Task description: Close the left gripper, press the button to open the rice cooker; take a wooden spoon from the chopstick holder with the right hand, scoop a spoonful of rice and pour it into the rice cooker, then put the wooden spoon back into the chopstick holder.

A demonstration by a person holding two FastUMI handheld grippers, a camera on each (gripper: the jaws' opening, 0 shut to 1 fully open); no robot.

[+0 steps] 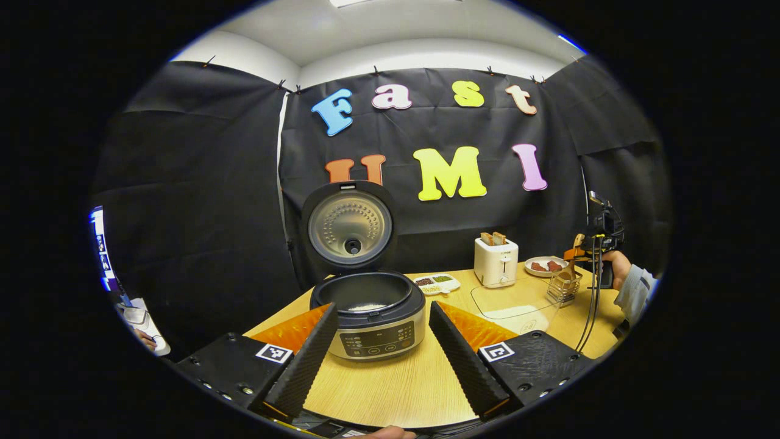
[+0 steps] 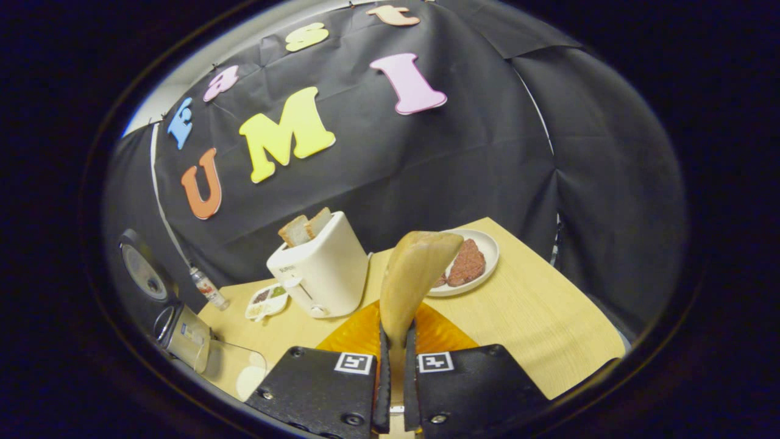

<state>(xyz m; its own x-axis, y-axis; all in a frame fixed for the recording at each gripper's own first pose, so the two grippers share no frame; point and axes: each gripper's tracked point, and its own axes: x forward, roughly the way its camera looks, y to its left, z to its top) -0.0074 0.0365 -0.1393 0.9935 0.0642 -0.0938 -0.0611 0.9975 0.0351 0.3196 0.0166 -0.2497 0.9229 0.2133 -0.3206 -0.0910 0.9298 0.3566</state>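
Right gripper (image 2: 395, 360) clamps the wooden spoon (image 2: 414, 274) by its handle, smooth bowl up — last step, return judged. Next: lower it into the wire chopstick holder (image 1: 563, 286). Left gripper (image 1: 381, 347) open before the rice cooker (image 1: 372, 317), lid up, rice inside.

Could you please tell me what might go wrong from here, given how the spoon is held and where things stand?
1. The right tool pinches the tan wooden spoon low on its handle, so it could pivot while scooping.
2. The clear glass bowl stands close to the wire chopstick holder; a swing might knock either.
3. The round silver rice cooker has its lid upright; the spoon could bump it while pouring.
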